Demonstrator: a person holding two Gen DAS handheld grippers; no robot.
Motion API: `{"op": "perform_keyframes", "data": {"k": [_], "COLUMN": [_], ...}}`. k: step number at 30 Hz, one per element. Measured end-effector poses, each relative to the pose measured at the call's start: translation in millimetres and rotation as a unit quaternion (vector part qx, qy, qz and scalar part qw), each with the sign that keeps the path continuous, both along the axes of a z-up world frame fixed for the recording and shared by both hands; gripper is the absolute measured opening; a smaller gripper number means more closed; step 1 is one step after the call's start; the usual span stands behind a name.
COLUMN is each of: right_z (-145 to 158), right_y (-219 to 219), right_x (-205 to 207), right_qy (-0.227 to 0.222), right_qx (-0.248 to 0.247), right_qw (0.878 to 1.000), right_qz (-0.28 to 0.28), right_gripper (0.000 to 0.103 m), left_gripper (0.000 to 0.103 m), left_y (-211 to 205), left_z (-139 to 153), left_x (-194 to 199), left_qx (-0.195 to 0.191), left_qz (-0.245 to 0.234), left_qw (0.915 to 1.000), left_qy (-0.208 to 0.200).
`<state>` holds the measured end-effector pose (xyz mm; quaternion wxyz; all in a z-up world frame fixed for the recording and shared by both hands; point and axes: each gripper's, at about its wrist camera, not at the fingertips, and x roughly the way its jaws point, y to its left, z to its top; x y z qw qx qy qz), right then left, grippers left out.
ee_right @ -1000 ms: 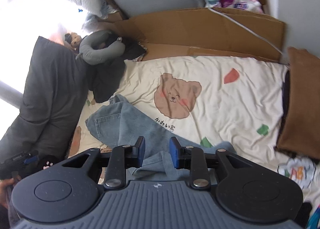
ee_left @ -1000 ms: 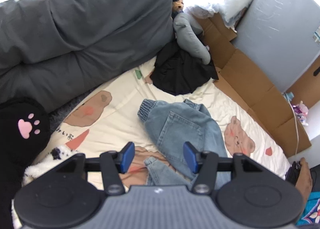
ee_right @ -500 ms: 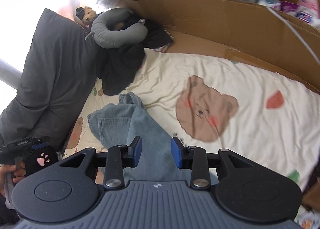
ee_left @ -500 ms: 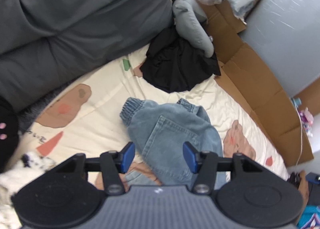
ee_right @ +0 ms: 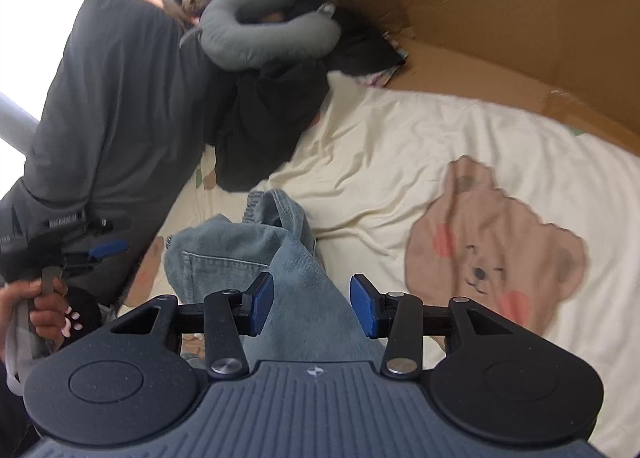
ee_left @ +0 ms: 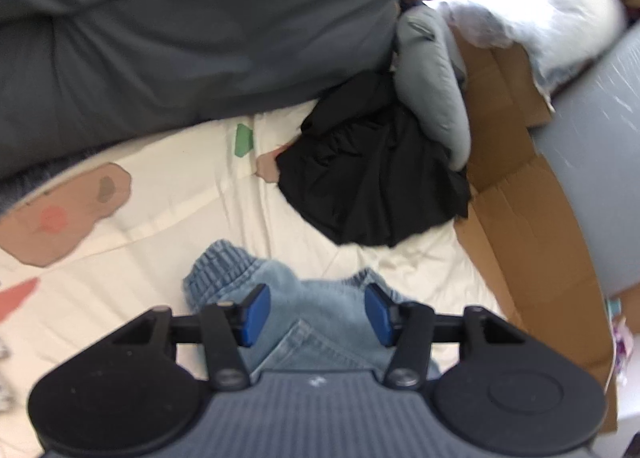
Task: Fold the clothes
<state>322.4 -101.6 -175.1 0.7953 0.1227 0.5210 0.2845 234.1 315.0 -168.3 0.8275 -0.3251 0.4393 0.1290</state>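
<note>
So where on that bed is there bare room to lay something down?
Bare sheet lies between the jeans and the cardboard, over the bear print. It is crowded where the black garment, neck pillow and grey duvet bunch together.

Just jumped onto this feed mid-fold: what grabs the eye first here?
The crumpled blue jeans lie mid-bed on the cream bear-print sheet, with both tools open over them: the left tool near the waistband, the right tool over a leg. Beyond them a black garment is heaped beside a grey neck pillow.
</note>
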Motion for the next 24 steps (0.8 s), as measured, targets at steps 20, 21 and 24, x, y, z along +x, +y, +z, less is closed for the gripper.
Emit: {"op": "perform_keyframes", "data": {"k": [20,21,24], "right_z": [-64.0,-64.5,-67.7], "right_y": [134.8,145.1,172.4], "right_x": [66.2,68.1,72.2], "right_qy": [-0.034,-0.039,-0.051], "right_qx": [0.005,-0.001,-0.039], "right_qw": [0.993,0.991,0.981], "right_qz": [0.113,0.128,0.185], "right_gripper": [0.057,0.057,0.058], "left_gripper": [0.054,0.054,0.054], "left_y": [33.7,37.2,46.9], "left_z": [-59.8,-60.3,-61.4], "left_x": [-8.7,-10.8,-16.3], "left_qx": [-0.063,-0.068,-0.079], "left_qz": [0.031,0.035,0.042], "left_qw": [0.9975,0.9971,0.996], "left_qy": [0.0,-0.002,-0.004]}}
